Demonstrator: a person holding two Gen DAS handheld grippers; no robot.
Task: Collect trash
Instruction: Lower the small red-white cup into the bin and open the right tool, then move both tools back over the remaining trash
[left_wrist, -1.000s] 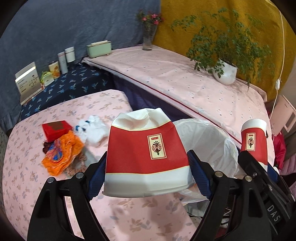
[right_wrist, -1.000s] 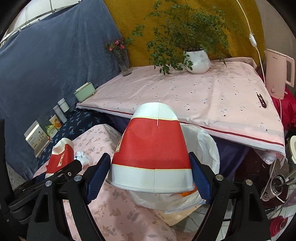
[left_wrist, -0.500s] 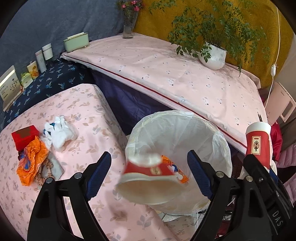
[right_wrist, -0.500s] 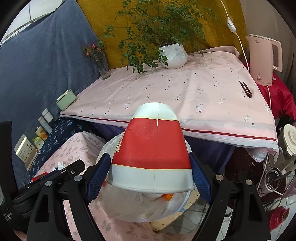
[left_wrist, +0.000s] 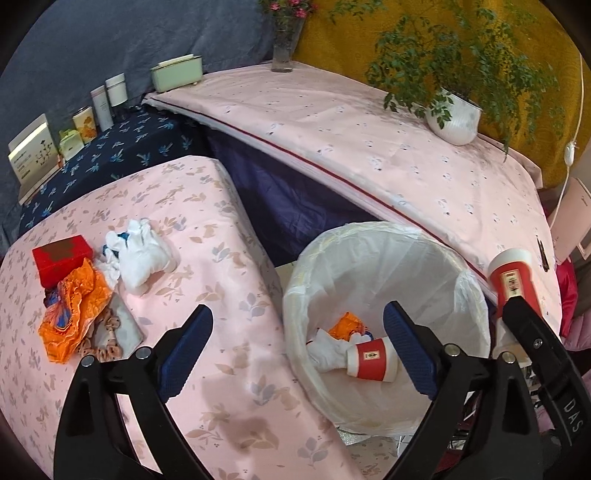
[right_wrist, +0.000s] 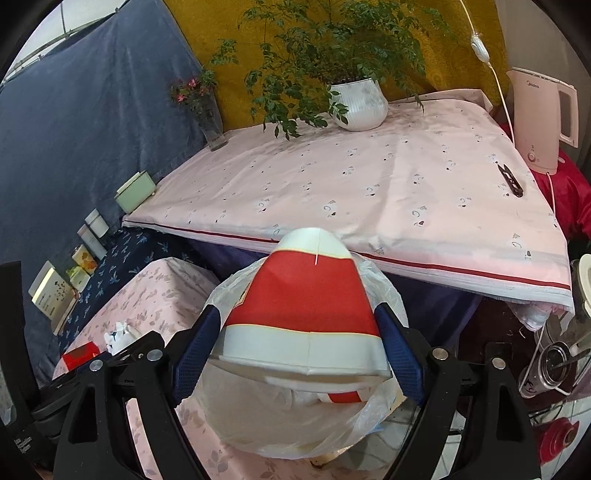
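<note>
**One cup binned, second cup over the bin, table pile left**

Progress: the lined bin (left_wrist: 476, 291) already holds a red-and-white paper cup (left_wrist: 373, 359) on its side, plus a white wad (left_wrist: 327, 352) and an orange wrapper scrap (left_wrist: 345, 323). The left gripper (left_wrist: 295, 350) is spread wide with nothing between the blue pads, hanging over the edge where table meets bin.

The right gripper (right_wrist: 299, 350) is clamped on a second paper cup (right_wrist: 299, 306), held upside down with the rim toward the camera, directly above the bin mouth. Judging by position, a release is all that's needed.

Left on the pink floral tablecloth (left_wrist: 221, 258):
- crumpled white tissue/plastic (left_wrist: 140, 254)
- orange crinkled wrapper (left_wrist: 74, 314)
- red box (left_wrist: 61, 258), touching the wrapper
- some tan beaded or printed bit with a grey scrap (left_wrist: 110, 332) under the wrapper's edge; can't tell what it is

Roughly halfway, as I read it.

Materials: cups are stiff tapered paper, glossy red band with white rim and base, and the held one looks slightly squashed at the rim. The bin liner is thin translucent white plastic, slack and wrinkled, folded over the rim. Wrapper looks like light film, likely to spring or slip in the pads. The tissue is soft and shapeless. The box is rigid with flat faces, the easiest grab.
</note>
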